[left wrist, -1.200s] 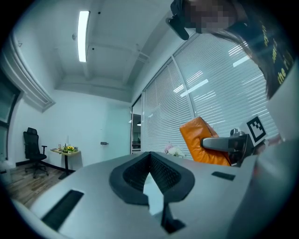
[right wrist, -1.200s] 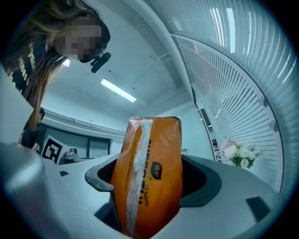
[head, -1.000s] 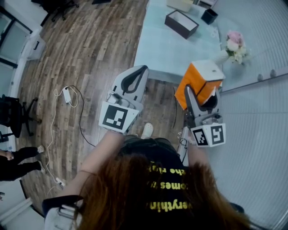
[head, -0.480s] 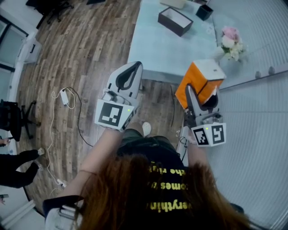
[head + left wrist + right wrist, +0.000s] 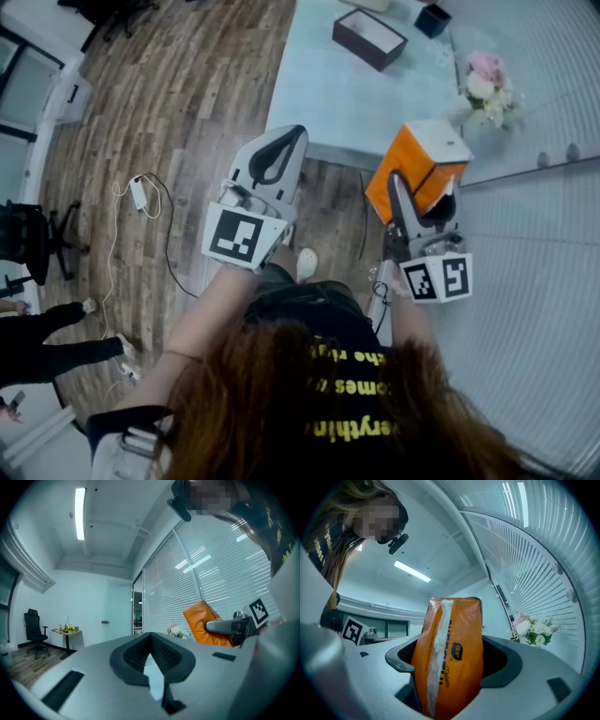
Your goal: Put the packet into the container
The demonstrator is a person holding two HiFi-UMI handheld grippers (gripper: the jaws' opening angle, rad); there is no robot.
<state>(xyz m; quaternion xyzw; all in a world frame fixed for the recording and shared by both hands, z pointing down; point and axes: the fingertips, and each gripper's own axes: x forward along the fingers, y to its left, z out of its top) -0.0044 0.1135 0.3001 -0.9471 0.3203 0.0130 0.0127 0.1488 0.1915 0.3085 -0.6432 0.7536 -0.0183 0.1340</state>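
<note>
right jaws: clamped on the orange packet, one pad on each side; the packet stands past the tips, with a white seam strip down its face.
left jaws: tips together, nothing between them, only a small open loop behind the tips.
right gripper: held in the air off the table's near edge, marker cube toward the person.
left gripper: level with the right one, over wood floor, tips just short of the table edge.
packet location: in the right gripper, above the near right corner of the table, well apart from the container.
container: dark open-top box, pale inside, on the table's far side.
other table items: flowers at the right edge, small black box at the far end.
floor: white cable with charger left of the person; office chair at the frame's left edge.
</note>
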